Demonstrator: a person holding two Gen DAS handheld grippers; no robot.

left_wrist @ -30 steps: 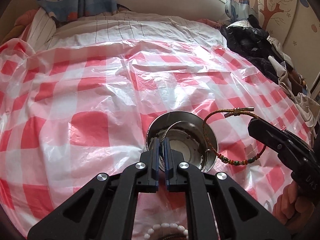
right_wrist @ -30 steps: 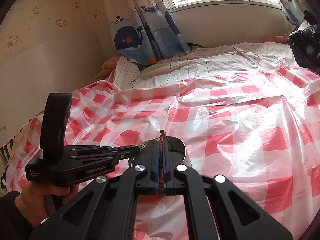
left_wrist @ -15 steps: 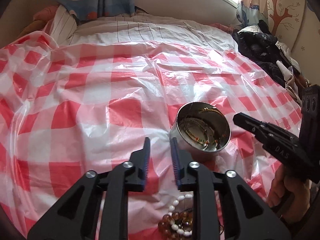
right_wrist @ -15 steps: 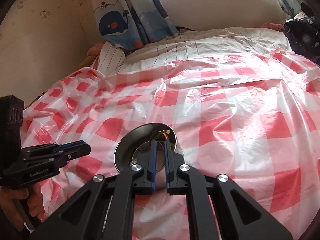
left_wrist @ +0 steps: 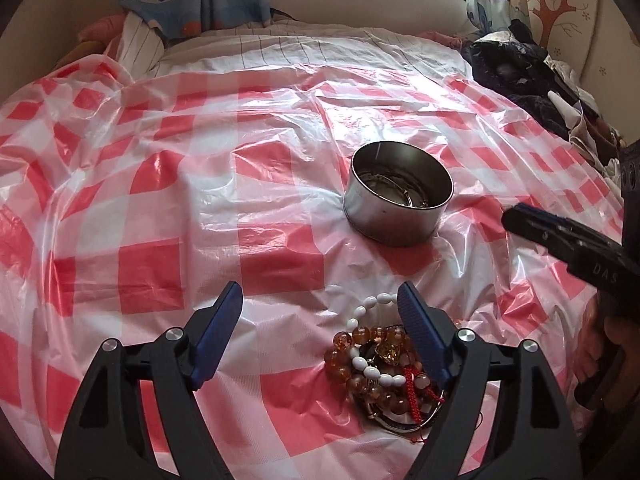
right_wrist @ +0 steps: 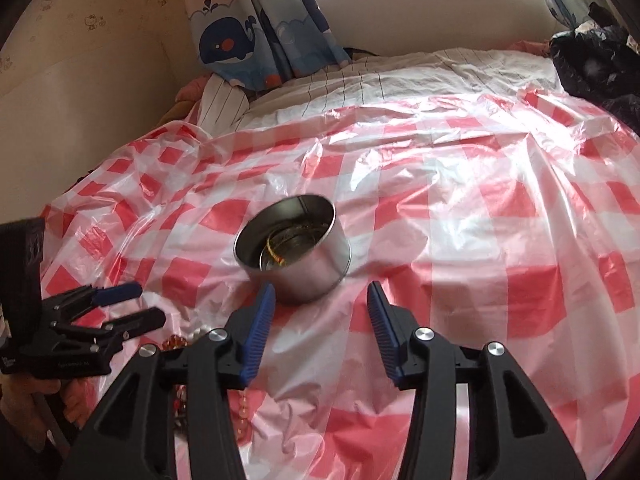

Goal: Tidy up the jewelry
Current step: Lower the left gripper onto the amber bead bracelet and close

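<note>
A red-checked plastic sheet (left_wrist: 160, 208) covers the bed, under a window with whale curtains (right_wrist: 256, 40). A steel tin (left_wrist: 400, 196) with bracelets inside sits mid-sheet. Nearer than it lies a bead pile (left_wrist: 384, 364), beside the left tool (left_wrist: 320, 300), jaws just opened, empty. The right tool (right_wrist: 320, 300) gapes empty just before the tin. Dark clothes (left_wrist: 516, 76) lie beyond.

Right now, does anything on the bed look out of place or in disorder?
Yes. A heap of bracelets, white and amber beads with a red cord, lies tangled on the checked plastic sheet, apart from the metal tin, which already holds some jewelry. Otherwise nothing looks spilled or damaged.
</note>
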